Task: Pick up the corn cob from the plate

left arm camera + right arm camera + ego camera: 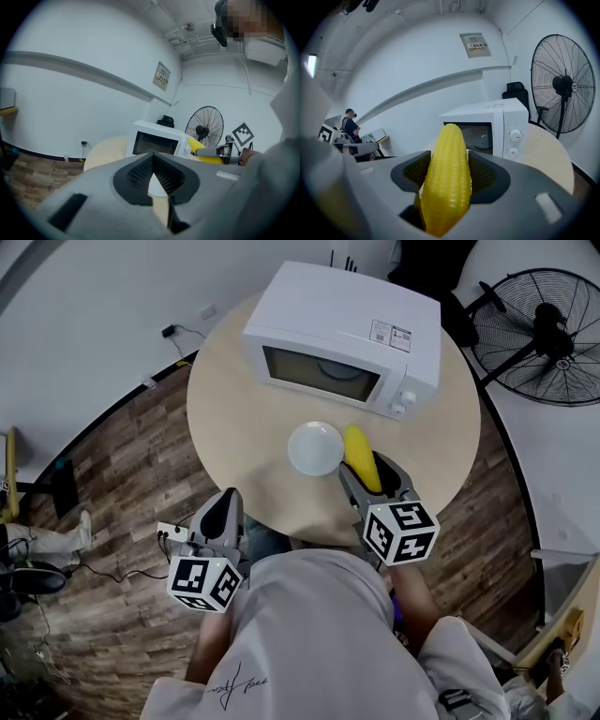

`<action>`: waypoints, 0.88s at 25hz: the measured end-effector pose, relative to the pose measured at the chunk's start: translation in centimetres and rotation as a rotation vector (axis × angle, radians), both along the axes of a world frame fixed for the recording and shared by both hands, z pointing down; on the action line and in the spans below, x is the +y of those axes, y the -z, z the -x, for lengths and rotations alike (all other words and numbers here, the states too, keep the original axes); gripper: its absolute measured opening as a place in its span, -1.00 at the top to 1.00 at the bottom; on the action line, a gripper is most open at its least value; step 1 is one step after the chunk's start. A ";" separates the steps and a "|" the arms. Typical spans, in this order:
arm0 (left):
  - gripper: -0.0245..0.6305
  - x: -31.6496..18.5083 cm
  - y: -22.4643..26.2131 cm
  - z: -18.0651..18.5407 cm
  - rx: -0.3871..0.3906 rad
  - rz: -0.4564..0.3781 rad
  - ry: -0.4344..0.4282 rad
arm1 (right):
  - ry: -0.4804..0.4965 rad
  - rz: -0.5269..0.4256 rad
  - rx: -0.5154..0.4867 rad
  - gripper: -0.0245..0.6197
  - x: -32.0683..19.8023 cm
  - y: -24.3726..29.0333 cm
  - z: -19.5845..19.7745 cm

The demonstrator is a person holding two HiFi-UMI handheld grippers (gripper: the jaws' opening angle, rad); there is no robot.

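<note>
Background person [349, 123] beyond corn cob [445, 187] in right claw [448, 171]

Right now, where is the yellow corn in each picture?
Head view: corn cob at centre, right of the plate, in the right gripper.
Left gripper view: corn cob middle right, beside the microwave.
Right gripper view: corn cob bottom centre, between the jaws.
Shared landmark: the white microwave shows in all three.

Corn cob [357, 450] in the right gripper [369, 469], just beside white plate [314, 448].
</note>
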State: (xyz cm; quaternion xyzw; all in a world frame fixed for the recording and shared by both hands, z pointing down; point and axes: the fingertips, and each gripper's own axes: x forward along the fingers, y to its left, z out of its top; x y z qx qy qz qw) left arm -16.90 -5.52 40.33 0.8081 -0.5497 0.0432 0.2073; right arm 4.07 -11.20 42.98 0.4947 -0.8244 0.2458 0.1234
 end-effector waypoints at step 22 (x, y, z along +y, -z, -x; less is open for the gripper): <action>0.95 0.9 0.6 0.6 0.039 -0.007 0.004 | 0.100 -0.059 -0.040 0.10 1.3 1.8 0.8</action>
